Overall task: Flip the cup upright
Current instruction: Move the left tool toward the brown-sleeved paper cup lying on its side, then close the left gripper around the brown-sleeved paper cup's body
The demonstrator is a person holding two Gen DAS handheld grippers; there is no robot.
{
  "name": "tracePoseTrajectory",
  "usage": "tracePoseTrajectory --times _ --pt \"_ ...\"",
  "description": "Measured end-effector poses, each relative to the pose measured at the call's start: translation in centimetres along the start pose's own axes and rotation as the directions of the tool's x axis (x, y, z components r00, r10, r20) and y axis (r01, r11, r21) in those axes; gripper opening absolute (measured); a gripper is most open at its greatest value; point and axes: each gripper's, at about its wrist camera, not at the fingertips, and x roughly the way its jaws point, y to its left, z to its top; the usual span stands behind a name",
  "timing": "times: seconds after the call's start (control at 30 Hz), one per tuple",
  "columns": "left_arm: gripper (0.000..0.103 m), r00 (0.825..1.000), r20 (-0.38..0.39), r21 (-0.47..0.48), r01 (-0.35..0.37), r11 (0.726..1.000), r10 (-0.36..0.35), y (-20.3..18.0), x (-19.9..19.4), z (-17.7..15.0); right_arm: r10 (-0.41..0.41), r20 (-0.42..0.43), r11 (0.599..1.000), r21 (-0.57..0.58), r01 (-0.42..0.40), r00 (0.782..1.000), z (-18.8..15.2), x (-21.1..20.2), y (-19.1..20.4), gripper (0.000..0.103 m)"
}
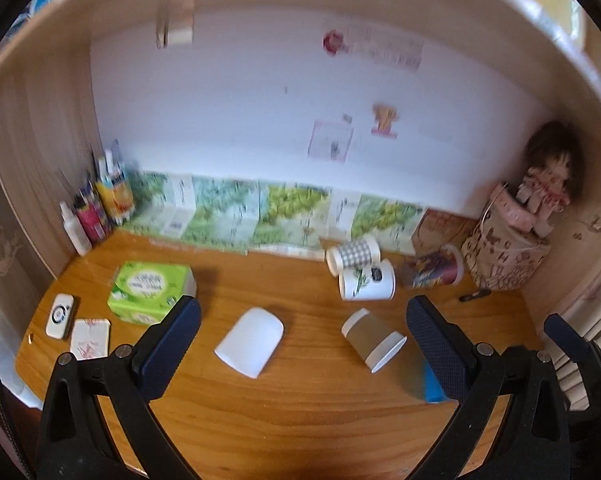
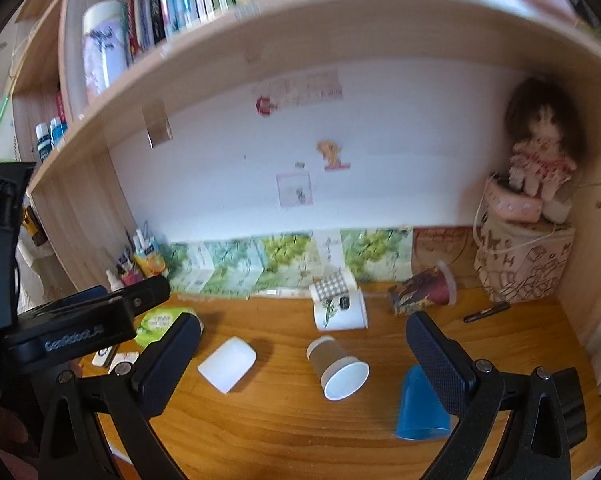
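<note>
Several cups lie on their sides on the wooden desk. A plain white cup lies left of centre; it also shows in the right wrist view. A brown-sleeved paper cup lies beside it, its mouth toward me. A blue cup stands upside down at the right, partly behind a finger. Behind lie a white leaf-print cup, a checked cup and a dark printed cup. My left gripper is open and empty above the desk. My right gripper is open and empty.
A green tissue pack, a small white device and a card lie at the left. Pen holders stand in the back left corner. A patterned bag with a doll fills the back right corner. A black pen lies nearby.
</note>
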Motion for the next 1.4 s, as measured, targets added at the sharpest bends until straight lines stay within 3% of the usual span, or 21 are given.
tracePoseTrajectory --times 0.13,0.33,0.57,0.77,1.07,1.23,1.4 --pt "0.103 0.991 -0.130 -0.007 0.001 1.000 -0.002 -1.1 3.5 0.3 0.026 -0.097 1.000 0.003 -0.025 0.995 0.0 2.7 -1.1 0.103" --pt "0.103 0.957 -0.291 -0.067 0.000 0.998 -0.020 -2.5 7.9 0.0 0.075 -0.259 0.997 0.054 -0.063 0.963 -0.9 6.8 -3.8 0.103" --pt "0.102 0.883 -0.468 -0.123 -0.018 0.992 -0.042 -4.3 13.5 -0.6 0.100 -0.410 0.992 0.111 -0.059 0.906 -2.5 10.6 -7.1 0.103" --pt "0.102 0.781 -0.616 -0.220 -0.050 0.974 -0.099 -4.7 18.9 -2.3 0.110 -0.485 0.990 0.130 -0.053 0.868 -3.4 12.1 -9.1 0.103" --pt "0.101 0.709 -0.695 -0.267 -0.100 0.959 -0.119 -5.2 22.7 -3.8 0.088 -0.533 0.990 0.143 -0.013 0.842 -3.5 13.3 -11.7 0.103" --pt "0.099 0.659 -0.739 -0.280 -0.112 0.953 -0.140 -5.3 24.3 -4.9 0.093 -0.545 0.987 0.159 -0.007 0.833 -3.4 14.2 -12.4 0.103" --pt "0.094 0.648 -0.742 -0.304 -0.096 0.948 -0.172 -5.3 25.1 -5.0 0.101 -0.553 0.986 0.164 -0.011 0.827 -3.2 15.1 -12.9 0.103"
